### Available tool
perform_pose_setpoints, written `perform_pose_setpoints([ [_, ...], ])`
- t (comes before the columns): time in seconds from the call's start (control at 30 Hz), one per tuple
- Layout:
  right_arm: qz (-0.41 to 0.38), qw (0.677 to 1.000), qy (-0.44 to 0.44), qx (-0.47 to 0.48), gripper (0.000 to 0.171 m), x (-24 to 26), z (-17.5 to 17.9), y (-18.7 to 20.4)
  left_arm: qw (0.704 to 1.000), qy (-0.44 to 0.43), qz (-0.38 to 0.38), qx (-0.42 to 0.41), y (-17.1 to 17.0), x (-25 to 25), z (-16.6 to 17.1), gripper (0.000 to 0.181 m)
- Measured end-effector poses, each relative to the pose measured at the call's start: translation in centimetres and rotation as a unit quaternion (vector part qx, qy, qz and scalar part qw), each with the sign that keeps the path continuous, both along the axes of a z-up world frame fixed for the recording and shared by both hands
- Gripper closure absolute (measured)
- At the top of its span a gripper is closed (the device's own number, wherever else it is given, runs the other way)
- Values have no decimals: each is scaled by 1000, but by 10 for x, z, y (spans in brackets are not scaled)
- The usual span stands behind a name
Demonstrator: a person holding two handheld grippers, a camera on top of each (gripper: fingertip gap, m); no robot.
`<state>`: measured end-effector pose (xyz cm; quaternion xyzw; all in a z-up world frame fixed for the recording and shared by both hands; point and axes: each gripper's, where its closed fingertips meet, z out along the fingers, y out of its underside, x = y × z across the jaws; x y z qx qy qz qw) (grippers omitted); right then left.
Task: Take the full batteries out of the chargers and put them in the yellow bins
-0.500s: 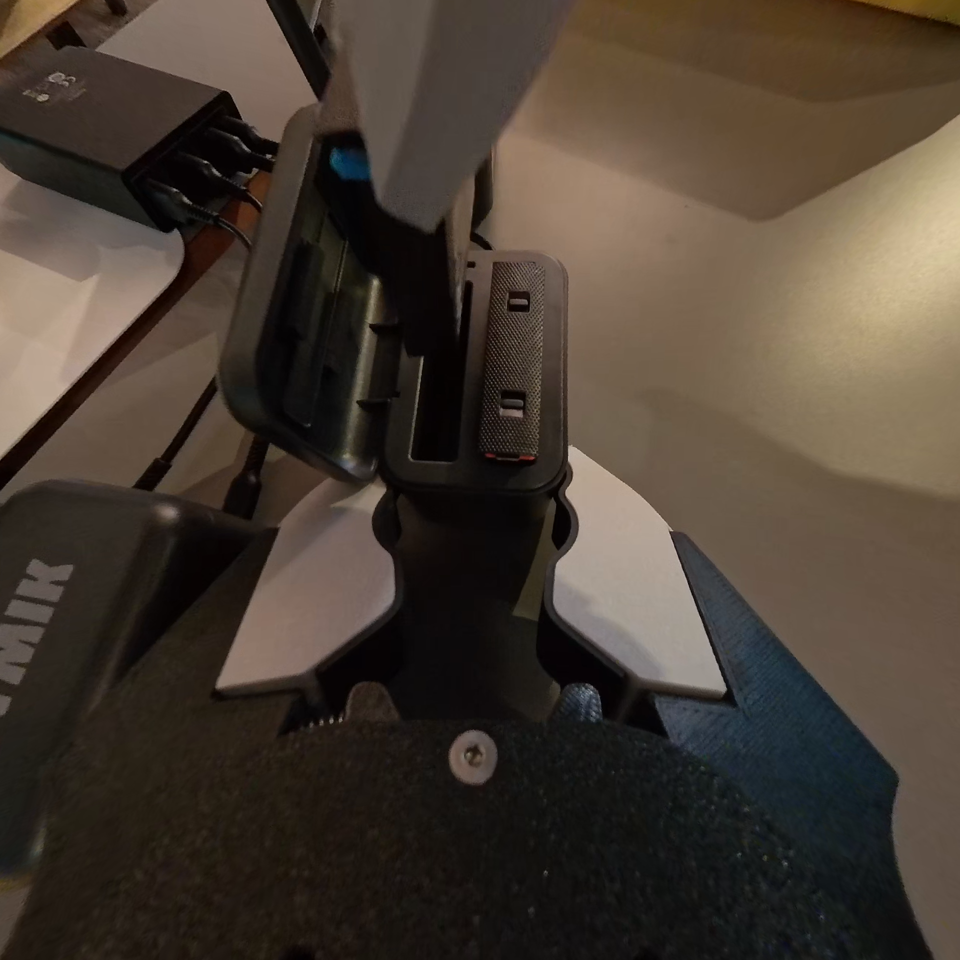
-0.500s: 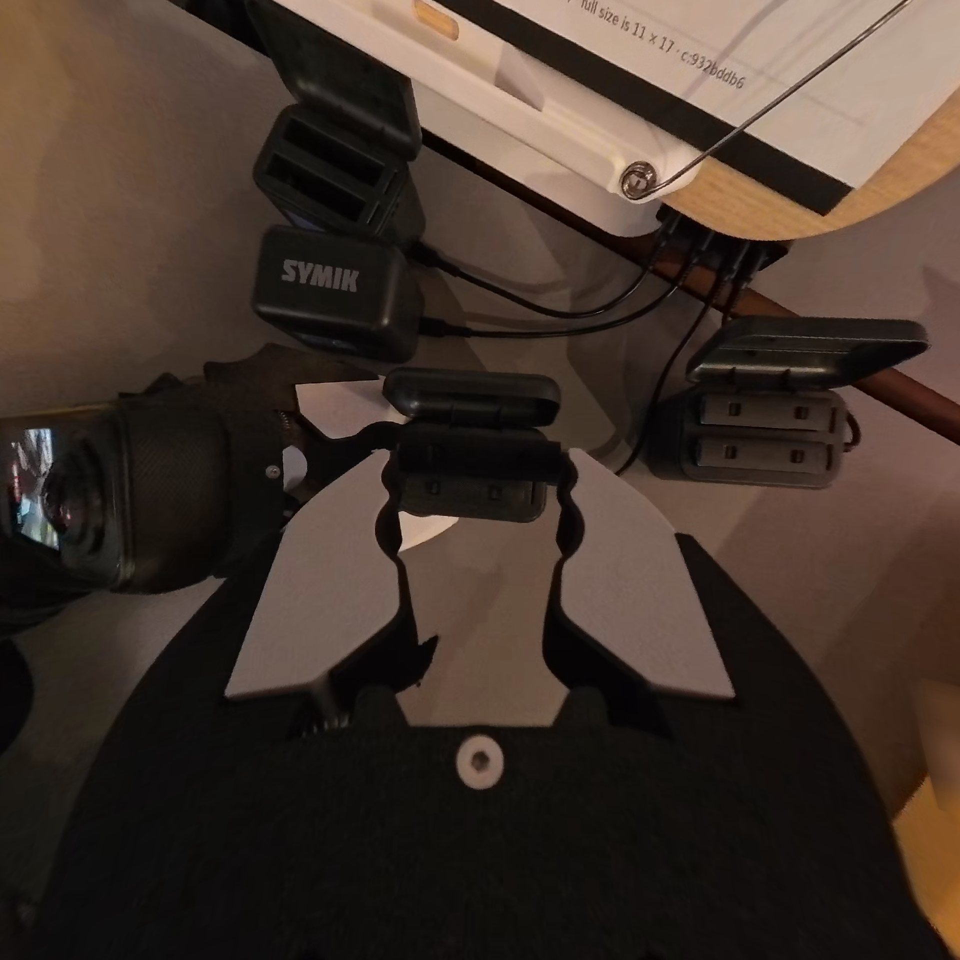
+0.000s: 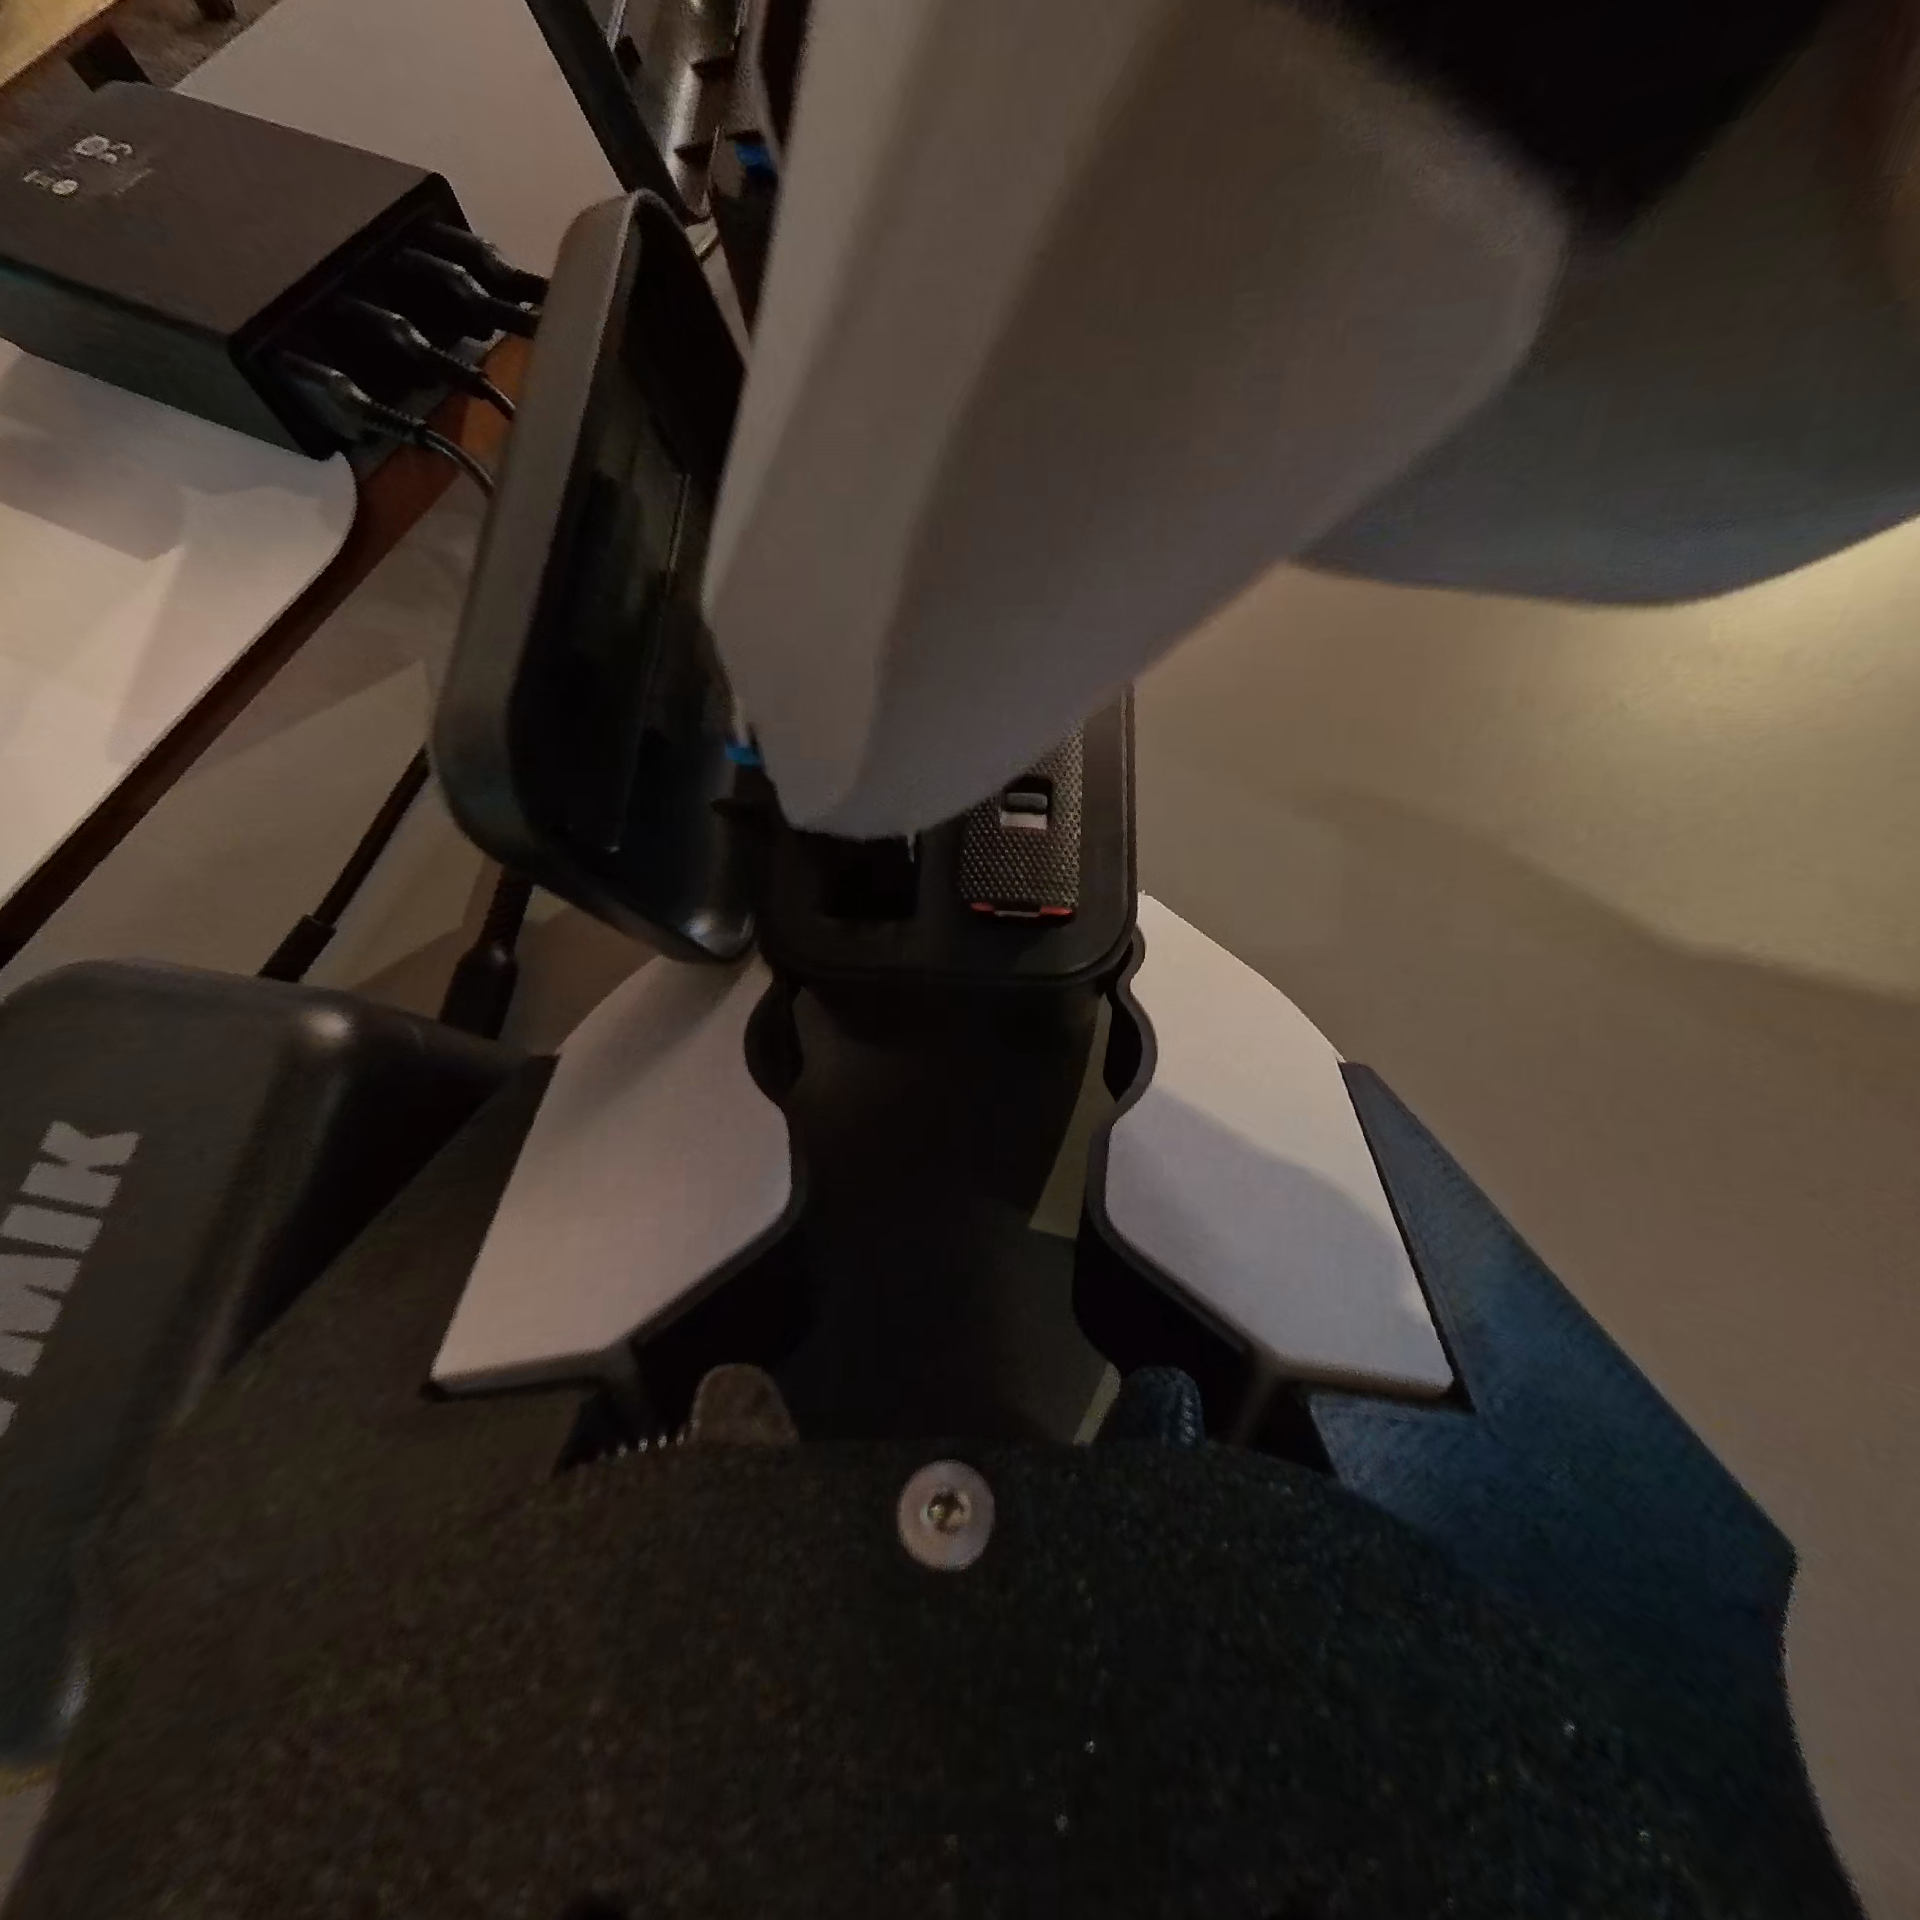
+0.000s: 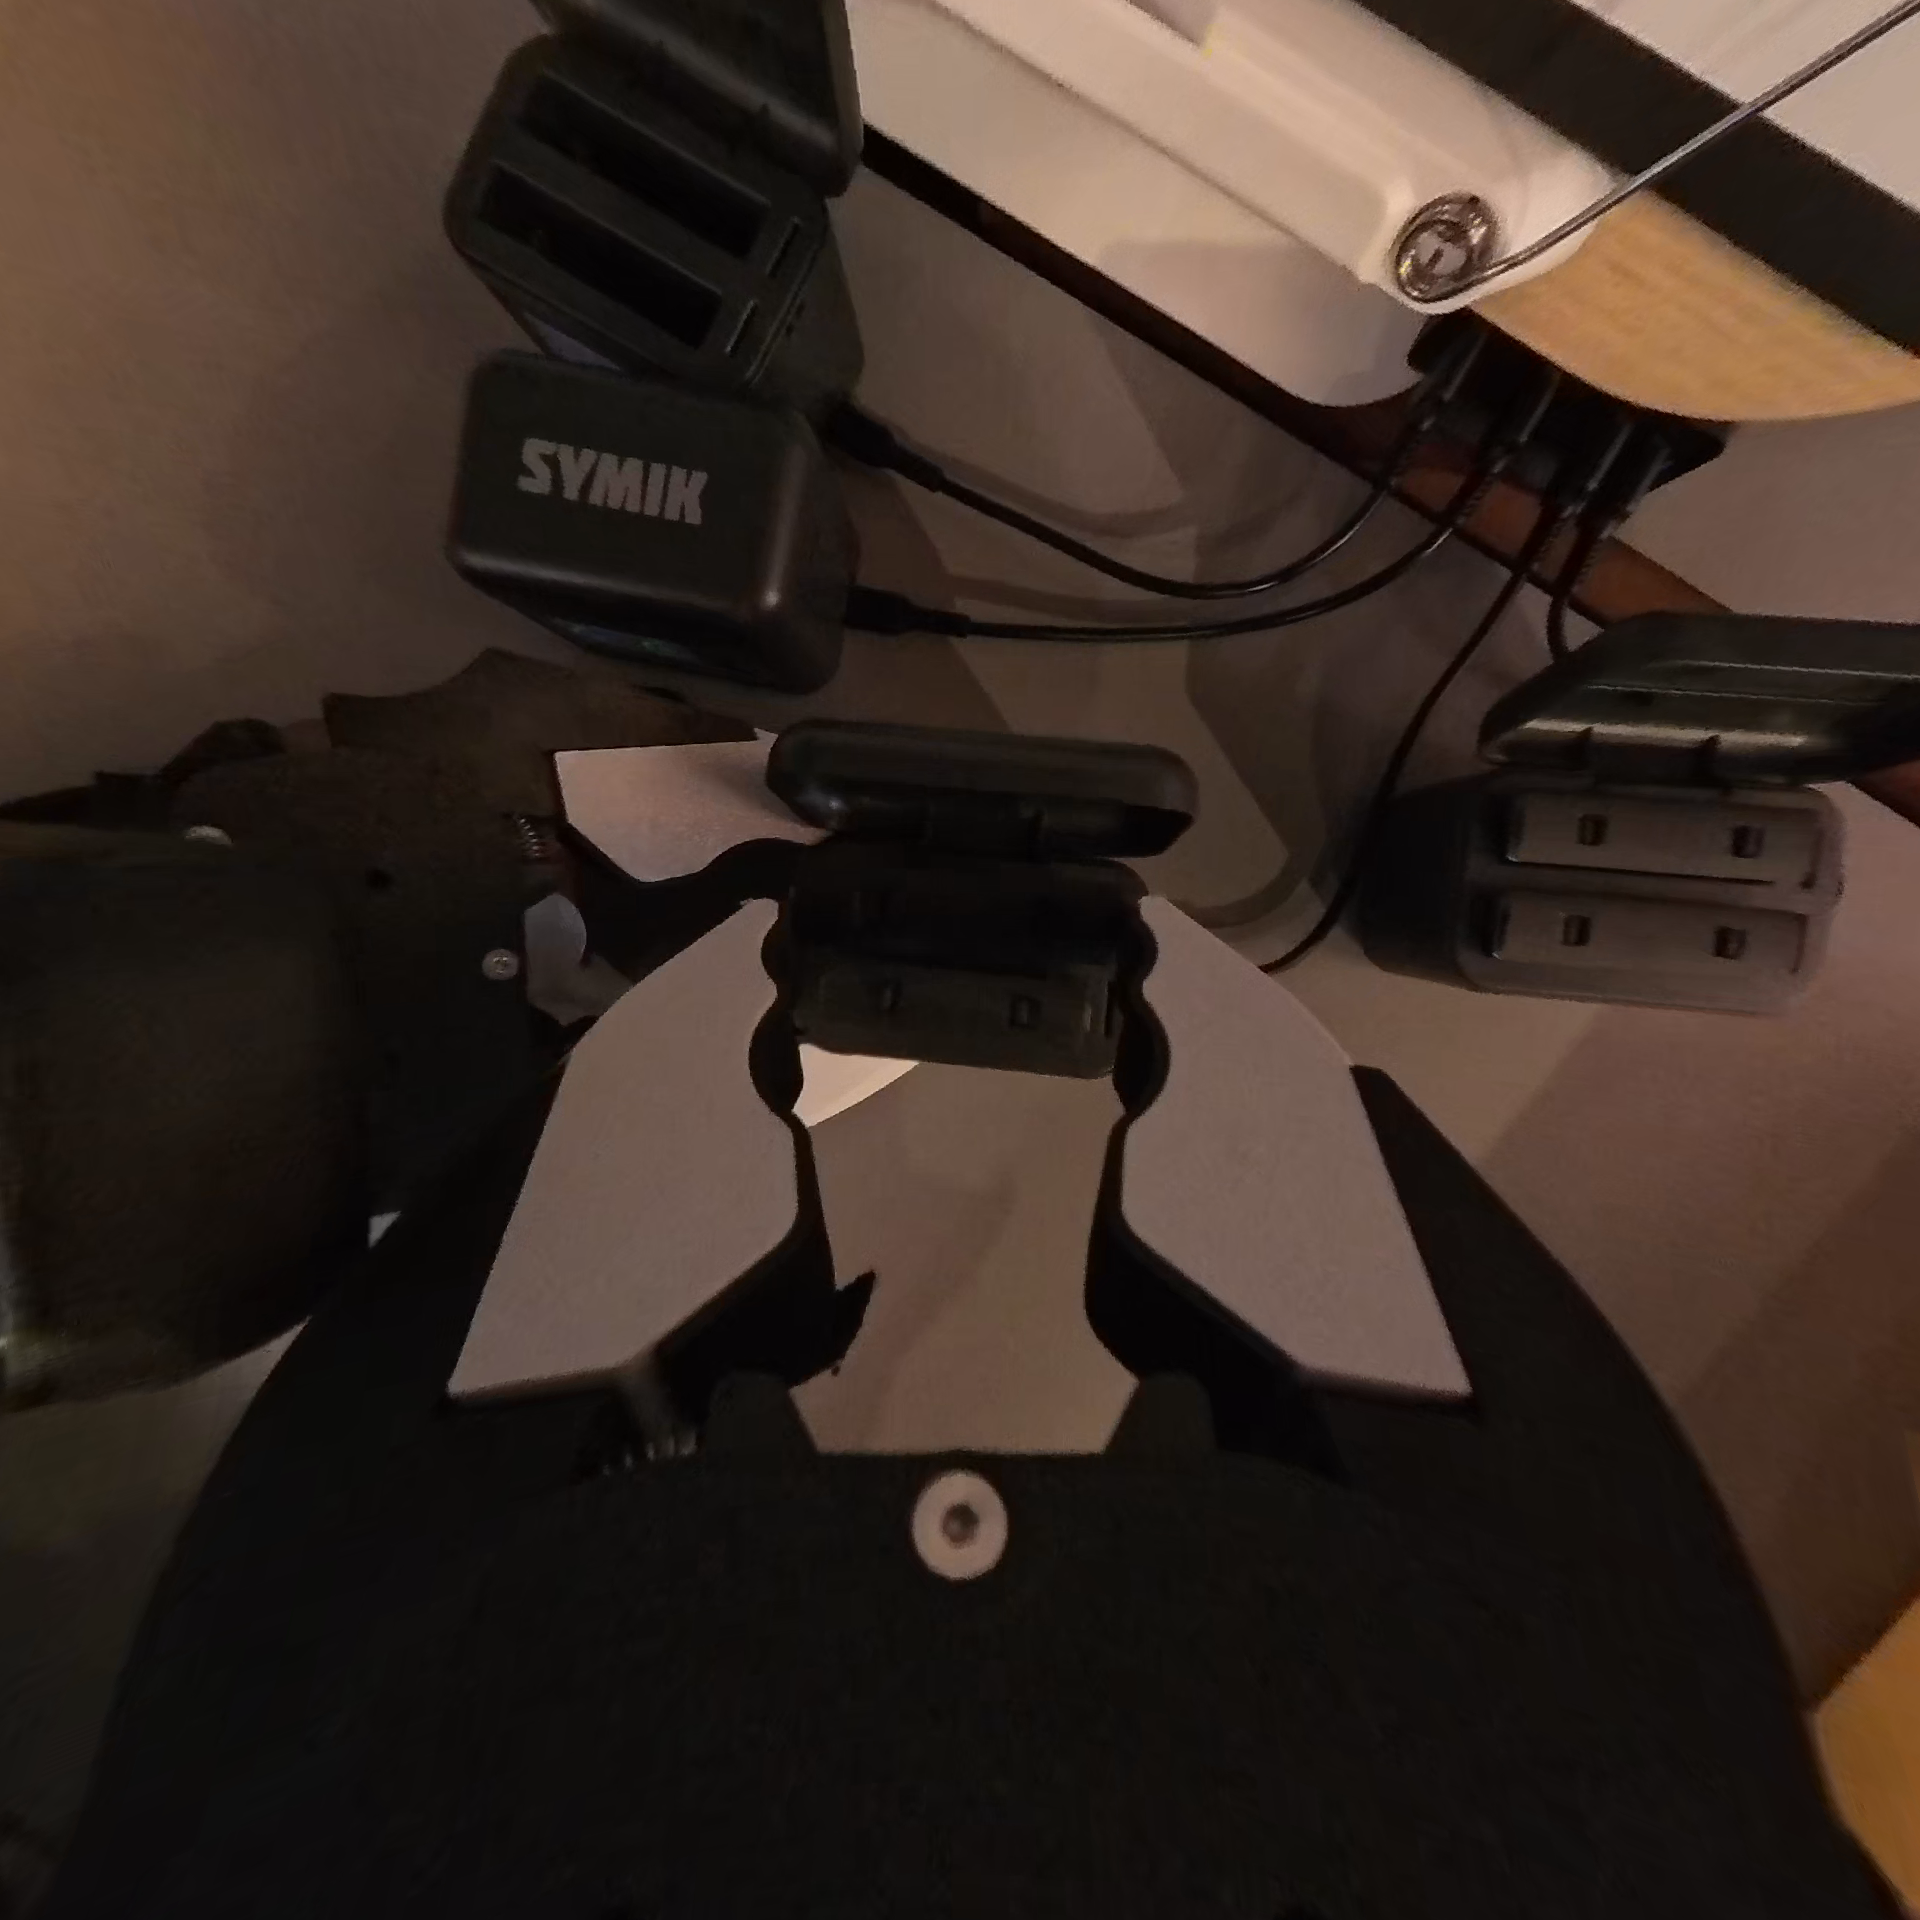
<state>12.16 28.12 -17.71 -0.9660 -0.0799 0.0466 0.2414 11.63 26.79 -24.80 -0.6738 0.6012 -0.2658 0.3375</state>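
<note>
My left gripper (image 3: 951,987) is shut on the sides of a black charger (image 3: 935,1049) whose lid (image 3: 592,582) stands open to the left. A textured battery with a red tab (image 3: 1023,862) sits in its right slot, and the near end of the left slot looks empty. My right gripper (image 4: 956,914) hangs over this charger, and a dark battery (image 4: 956,888) spans between its fingertips at the far slot. The seated battery (image 4: 956,1008) lies just in front. The right gripper's white finger (image 3: 1039,416) hides most of the charger in the left wrist view.
A closed black charger (image 4: 644,530) and an open empty charger (image 4: 644,229) stand to the left. An open charger holding two grey batteries (image 4: 1600,894) stands to the right. Cables run to a black power hub (image 3: 208,260). A yellow surface (image 4: 1870,1558) shows at the lower right edge. Some 7 cm of space lies between my two pairs of fingers. The black power hub (image 3: 208,260) is about equally far from each gripper, around 20 cm.
The right gripper's finger has come lower and nearer over the held charger, covering more of it. The dark piece that hung below the finger no longer shows. The left grip is unchanged.
</note>
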Motion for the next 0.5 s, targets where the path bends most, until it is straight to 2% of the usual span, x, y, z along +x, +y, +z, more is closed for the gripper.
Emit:
perform_pose_setpoints([
  [0.23, 5, 1000, -1, -13, 112, -1, -13, 2, 1000, -1, -1, -3, 0, 0, 0, 124],
  [0.33, 17, 1000, -13, -23, 104, 1, -19, -3, 1000, -1, -1, -3, 0, 0, 0, 124],
  [0.5, 13, 1000, 9, 9, 109, 2, -7, -2, 1000, -1, -1, -2, 0, 0, 0, 125],
])
